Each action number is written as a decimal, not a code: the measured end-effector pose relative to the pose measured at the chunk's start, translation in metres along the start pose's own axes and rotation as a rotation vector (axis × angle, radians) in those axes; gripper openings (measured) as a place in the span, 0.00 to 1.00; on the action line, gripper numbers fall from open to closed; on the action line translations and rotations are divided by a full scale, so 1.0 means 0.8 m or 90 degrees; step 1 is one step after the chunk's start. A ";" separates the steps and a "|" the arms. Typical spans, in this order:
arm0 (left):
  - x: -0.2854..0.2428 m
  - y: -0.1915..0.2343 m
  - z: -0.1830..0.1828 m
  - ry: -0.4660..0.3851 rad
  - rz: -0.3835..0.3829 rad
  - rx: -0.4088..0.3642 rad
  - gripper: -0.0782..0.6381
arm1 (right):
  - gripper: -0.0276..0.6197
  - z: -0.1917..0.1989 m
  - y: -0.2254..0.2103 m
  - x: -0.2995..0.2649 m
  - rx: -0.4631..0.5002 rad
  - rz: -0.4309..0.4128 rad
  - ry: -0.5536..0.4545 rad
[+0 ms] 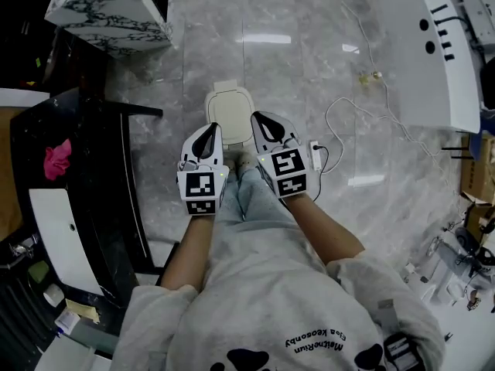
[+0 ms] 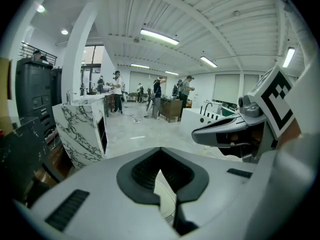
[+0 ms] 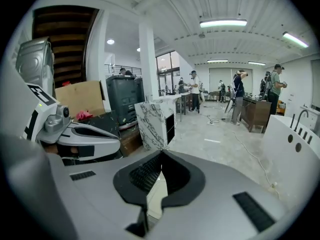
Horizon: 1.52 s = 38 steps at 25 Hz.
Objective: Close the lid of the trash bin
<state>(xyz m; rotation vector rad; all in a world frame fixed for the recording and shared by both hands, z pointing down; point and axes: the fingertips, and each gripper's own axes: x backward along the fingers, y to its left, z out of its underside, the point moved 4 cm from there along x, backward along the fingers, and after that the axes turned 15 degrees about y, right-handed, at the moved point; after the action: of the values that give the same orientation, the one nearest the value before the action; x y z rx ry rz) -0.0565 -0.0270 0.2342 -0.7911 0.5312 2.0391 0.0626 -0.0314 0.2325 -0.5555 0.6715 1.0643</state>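
Observation:
A small cream trash bin stands on the grey floor straight ahead of me, and its rounded lid lies flat on top. Both grippers hang side by side above its near edge, touching nothing. My left gripper is shut with nothing between its jaws, and so is my right gripper. In the left gripper view the left gripper has its jaws together, with a sliver of the cream lid showing beneath and the right gripper alongside. The right gripper view shows the same closed jaws on the right gripper, with the left gripper beside it.
A marbled cabinet stands at the far left. A black table with a pink cloth runs along the left. A white sink unit is at the right. A power strip and cable lie beside the bin. Several people stand far off.

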 end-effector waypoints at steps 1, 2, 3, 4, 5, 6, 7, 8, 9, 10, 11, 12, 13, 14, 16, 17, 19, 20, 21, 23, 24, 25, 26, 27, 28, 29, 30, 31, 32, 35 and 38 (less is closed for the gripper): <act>0.008 -0.002 -0.005 -0.007 0.000 -0.002 0.14 | 0.09 -0.005 0.002 0.008 -0.002 0.001 -0.008; 0.017 -0.004 -0.009 -0.015 0.000 -0.005 0.13 | 0.09 -0.009 0.005 0.016 -0.002 0.002 -0.016; 0.026 -0.005 -0.014 -0.023 0.000 -0.009 0.14 | 0.09 -0.013 0.008 0.024 -0.003 0.004 -0.024; 0.034 -0.007 -0.019 -0.032 -0.001 -0.012 0.13 | 0.09 -0.017 0.012 0.032 -0.003 0.004 -0.031; 0.042 -0.008 -0.024 -0.040 0.000 -0.015 0.13 | 0.09 -0.021 0.015 0.039 -0.002 0.003 -0.038; 0.049 -0.010 -0.029 -0.048 0.001 -0.019 0.14 | 0.09 -0.024 0.019 0.046 -0.001 0.002 -0.045; 0.057 -0.012 -0.033 -0.056 0.002 -0.022 0.13 | 0.09 -0.027 0.023 0.053 0.002 0.000 -0.051; 0.064 -0.015 -0.037 -0.062 0.003 -0.025 0.13 | 0.09 -0.030 0.027 0.061 0.004 -0.002 -0.058; 0.070 -0.017 -0.040 -0.068 0.004 -0.027 0.14 | 0.09 -0.033 0.030 0.068 0.007 -0.003 -0.064; 0.076 -0.019 -0.043 -0.073 0.005 -0.027 0.14 | 0.09 -0.036 0.033 0.075 0.010 -0.004 -0.070; 0.081 -0.021 -0.047 -0.077 0.006 -0.027 0.13 | 0.09 -0.040 0.035 0.082 0.012 -0.004 -0.077; 0.086 -0.023 -0.050 -0.081 0.006 -0.028 0.14 | 0.09 -0.044 0.037 0.088 0.013 -0.004 -0.084; 0.091 -0.025 -0.053 -0.085 0.007 -0.030 0.14 | 0.09 -0.047 0.039 0.094 0.015 -0.004 -0.090; 0.096 -0.026 -0.056 -0.090 0.006 -0.032 0.13 | 0.09 -0.050 0.041 0.099 0.017 -0.004 -0.095; 0.106 -0.028 -0.062 -0.100 0.005 -0.035 0.13 | 0.09 -0.054 0.045 0.108 0.020 -0.004 -0.106; 0.110 -0.029 -0.065 -0.107 0.005 -0.036 0.13 | 0.09 -0.055 0.047 0.112 0.023 -0.004 -0.111; 0.120 -0.031 -0.070 -0.122 0.004 -0.041 0.13 | 0.09 -0.055 0.052 0.118 0.032 -0.002 -0.123; 0.124 -0.032 -0.073 -0.129 0.002 -0.046 0.14 | 0.09 -0.055 0.054 0.121 0.037 -0.002 -0.128; 0.128 -0.033 -0.074 -0.135 -0.001 -0.050 0.14 | 0.09 -0.054 0.056 0.123 0.042 -0.003 -0.131; 0.135 -0.034 -0.075 -0.143 -0.008 -0.052 0.13 | 0.09 -0.053 0.059 0.127 0.049 -0.006 -0.136; 0.138 -0.035 -0.074 -0.145 -0.010 -0.052 0.14 | 0.09 -0.051 0.060 0.130 0.051 -0.007 -0.138; 0.141 -0.035 -0.072 -0.146 -0.010 -0.052 0.14 | 0.09 -0.050 0.061 0.132 0.051 -0.007 -0.140; 0.143 -0.036 -0.070 -0.146 -0.010 -0.053 0.14 | 0.09 -0.050 0.063 0.134 0.052 -0.006 -0.143; 0.144 -0.037 -0.067 -0.144 -0.010 -0.054 0.14 | 0.09 -0.050 0.064 0.135 0.053 -0.005 -0.146; 0.145 -0.036 -0.065 -0.142 -0.010 -0.054 0.14 | 0.09 -0.051 0.066 0.136 0.056 -0.003 -0.150; 0.145 -0.036 -0.066 -0.141 -0.010 -0.053 0.13 | 0.09 -0.052 0.067 0.137 0.060 -0.002 -0.154; 0.145 -0.035 -0.066 -0.142 -0.010 -0.051 0.14 | 0.09 -0.053 0.068 0.137 0.063 -0.002 -0.158; 0.144 -0.034 -0.066 -0.148 -0.012 -0.050 0.14 | 0.09 -0.053 0.068 0.137 0.066 -0.002 -0.162; 0.143 -0.033 -0.066 -0.159 -0.014 -0.049 0.14 | 0.09 -0.054 0.068 0.137 0.069 -0.002 -0.165; 0.144 -0.033 -0.071 -0.196 -0.015 -0.043 0.14 | 0.09 -0.056 0.069 0.141 0.074 0.001 -0.172; 0.149 -0.037 -0.070 -0.177 -0.015 -0.058 0.14 | 0.09 -0.057 0.070 0.151 0.077 0.006 -0.182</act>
<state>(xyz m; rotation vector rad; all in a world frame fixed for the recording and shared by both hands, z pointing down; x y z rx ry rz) -0.0639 0.0223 0.1083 -0.5502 0.2729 2.1184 0.0402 0.0304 0.1085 -0.2873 0.4835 1.0790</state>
